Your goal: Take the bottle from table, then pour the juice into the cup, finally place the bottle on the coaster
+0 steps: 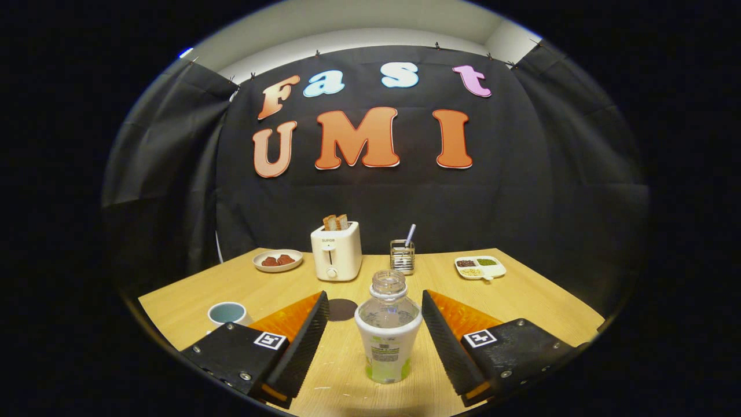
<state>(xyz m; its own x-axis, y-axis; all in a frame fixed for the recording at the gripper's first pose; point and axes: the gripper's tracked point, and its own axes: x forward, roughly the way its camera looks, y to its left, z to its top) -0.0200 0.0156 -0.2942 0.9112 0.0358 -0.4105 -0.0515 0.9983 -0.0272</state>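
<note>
Wooden counter (521, 295): uncapped bottle (388, 330) upright between open tongs (375, 304), untouched; cup (227, 313) left, coaster (341, 309) just beyond.

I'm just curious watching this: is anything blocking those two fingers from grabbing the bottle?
Nothing visible. The bottle stands upright between the open gripper's fingers, with bare table on both sides.

The table (521, 289) looked like pale wood with a fine grain and matt finish. Between the spread fingers of the gripper (375, 301) stood a clear glossy plastic bottle (388, 330) with a paper-like label. At 12 o'clock from it sat a smooth white plastic toaster (336, 252); at 1 o'clock, a shiny metal holder (402, 256). The wall (550, 174) behind was matt black cloth, creased.
</note>
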